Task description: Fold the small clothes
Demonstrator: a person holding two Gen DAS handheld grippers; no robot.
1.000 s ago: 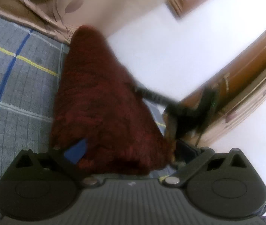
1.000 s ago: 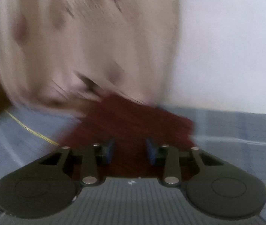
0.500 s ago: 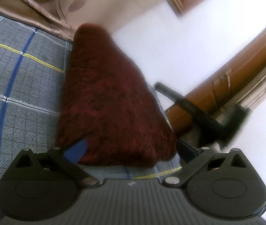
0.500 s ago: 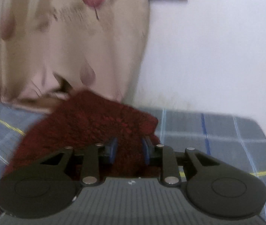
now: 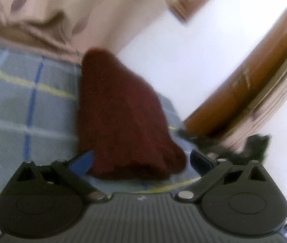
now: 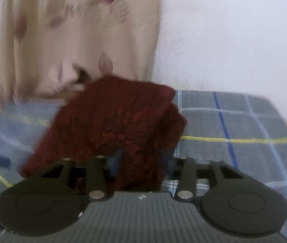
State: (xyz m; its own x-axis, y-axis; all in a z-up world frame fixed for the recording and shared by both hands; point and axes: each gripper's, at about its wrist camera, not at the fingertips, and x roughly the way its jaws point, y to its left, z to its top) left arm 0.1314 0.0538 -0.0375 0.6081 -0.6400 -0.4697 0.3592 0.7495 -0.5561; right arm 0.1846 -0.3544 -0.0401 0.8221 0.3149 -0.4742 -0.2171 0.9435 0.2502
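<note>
The dark red knitted garment [image 5: 121, 121] lies as a folded bundle on the grey checked bedcover [image 5: 18, 113], filling the middle of the left wrist view and running from the lower centre up toward the beige curtain [image 5: 42, 14] at the upper left; in the right wrist view the same garment [image 6: 113, 121] sits centre-left, one corner reaching down between the tool's fingers; the right gripper [image 6: 141, 160] is opening, its blue pads drawing off the knit fold that stands between them, which I judge to be a release so the fold can settle flat; the left gripper [image 5: 141, 160] stands wide, its blue left pad [image 5: 82, 162] just beside the bundle's near edge and its dark right pad [image 5: 201, 160] clear of it, so it grips nothing and probably only frames the cloth; open cover spreads to the left of the bundle in the left view and to the right of it in the right view [image 6: 234, 125], giving room to pull back or slide the bundle; the tighter sides are the upper edge, where the curtain touches or overhangs the garment, and the right of the left view, where the bedcover ends near a white wall [image 5: 183, 60] and a brown wooden frame [image 5: 244, 89]; both views are blurred, so the layers of the fold cannot be counted.
</note>
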